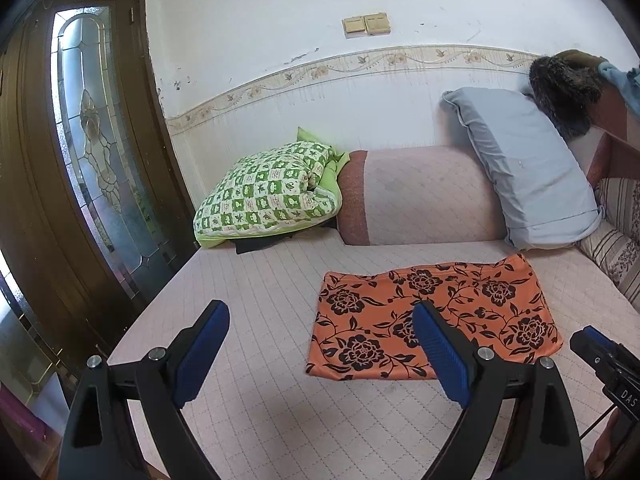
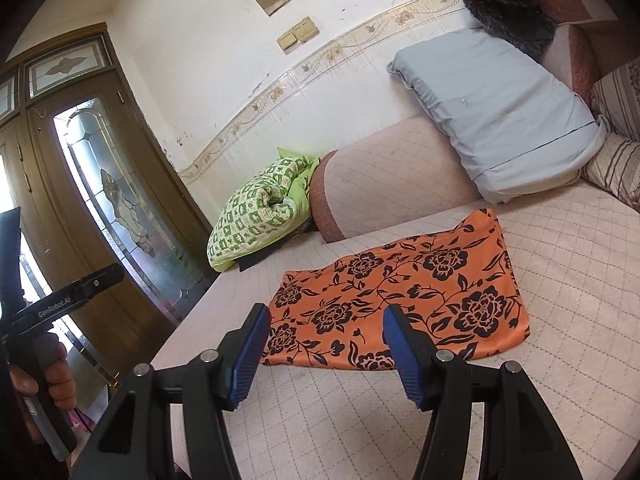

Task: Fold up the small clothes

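Observation:
An orange cloth with black flowers lies flat as a rough rectangle on the pink quilted bed. My left gripper hovers over the bed at the cloth's near left corner, jaws wide open and empty; its right finger covers part of the cloth's near edge. My right gripper stands open just short of the cloth's near edge, nothing between its pads. Its body shows at the right edge of the left wrist view. A hand holds the left gripper's handle.
A green patterned quilt, a pink bolster and a blue pillow line the wall. Striped cushions and a dark furry thing sit at the right. A wooden glass door stands beyond the bed's left edge.

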The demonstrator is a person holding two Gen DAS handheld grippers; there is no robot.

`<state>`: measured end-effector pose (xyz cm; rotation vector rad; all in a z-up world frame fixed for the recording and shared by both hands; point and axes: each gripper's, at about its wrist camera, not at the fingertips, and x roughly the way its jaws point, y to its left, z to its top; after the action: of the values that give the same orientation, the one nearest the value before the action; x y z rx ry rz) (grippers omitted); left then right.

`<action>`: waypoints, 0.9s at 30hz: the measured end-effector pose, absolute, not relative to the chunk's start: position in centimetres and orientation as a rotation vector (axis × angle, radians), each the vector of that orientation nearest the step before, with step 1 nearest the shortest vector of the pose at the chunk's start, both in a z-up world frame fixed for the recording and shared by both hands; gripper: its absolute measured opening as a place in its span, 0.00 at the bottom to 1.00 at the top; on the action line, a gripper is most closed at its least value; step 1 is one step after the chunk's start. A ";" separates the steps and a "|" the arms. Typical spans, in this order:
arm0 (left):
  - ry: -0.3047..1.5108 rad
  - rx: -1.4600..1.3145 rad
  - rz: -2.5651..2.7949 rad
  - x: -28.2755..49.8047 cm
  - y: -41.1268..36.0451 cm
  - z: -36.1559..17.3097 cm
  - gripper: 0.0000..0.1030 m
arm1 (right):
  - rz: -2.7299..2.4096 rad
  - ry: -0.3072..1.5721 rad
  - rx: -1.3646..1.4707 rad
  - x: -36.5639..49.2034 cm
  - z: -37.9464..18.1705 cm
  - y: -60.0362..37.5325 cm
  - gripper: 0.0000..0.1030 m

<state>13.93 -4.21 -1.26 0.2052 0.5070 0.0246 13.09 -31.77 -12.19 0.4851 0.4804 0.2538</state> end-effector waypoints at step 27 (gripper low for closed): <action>0.475 0.194 0.036 12.6 -3.8 -0.1 0.90 | 0.258 0.488 0.491 13.0 -12.3 -31.6 0.61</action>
<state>12.63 -3.85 -0.14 0.1945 0.4751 0.0360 13.04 -31.62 -12.26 0.4915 0.4877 0.2581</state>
